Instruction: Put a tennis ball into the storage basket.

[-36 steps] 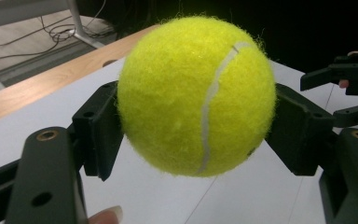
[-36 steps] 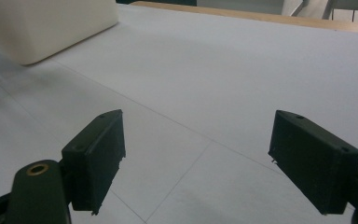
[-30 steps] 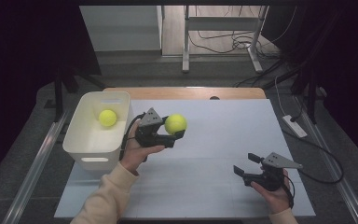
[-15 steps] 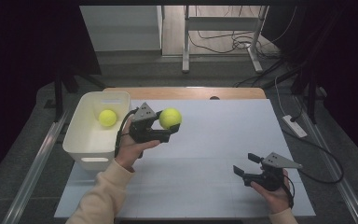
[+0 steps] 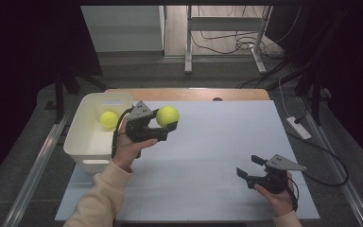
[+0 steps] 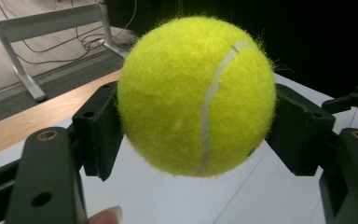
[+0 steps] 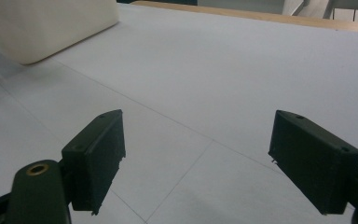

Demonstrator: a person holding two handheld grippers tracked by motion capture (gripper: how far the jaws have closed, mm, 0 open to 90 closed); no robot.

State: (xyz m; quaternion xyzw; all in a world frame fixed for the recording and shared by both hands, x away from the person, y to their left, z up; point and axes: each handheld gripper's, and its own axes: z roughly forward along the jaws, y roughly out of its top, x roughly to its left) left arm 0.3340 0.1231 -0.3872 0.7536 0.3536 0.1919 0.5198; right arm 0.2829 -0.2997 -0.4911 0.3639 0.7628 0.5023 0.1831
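Note:
My left gripper is shut on a yellow tennis ball, held above the table just right of the white bin. In the left gripper view the ball sits squeezed between both black jaws. A second yellow tennis ball lies inside the bin near its far end. My right gripper rests low at the table's front right, open, with nothing between its jaws. In the right gripper view the gripper faces bare white table, and the bin stands at the upper left.
The white tabletop has a wooden strip along its far edge. A white power strip with a cable lies on the floor off the table's right side. A metal desk frame stands behind.
My left gripper has carried the ball left and slightly away, nearer the bin. The right gripper has stayed in place.

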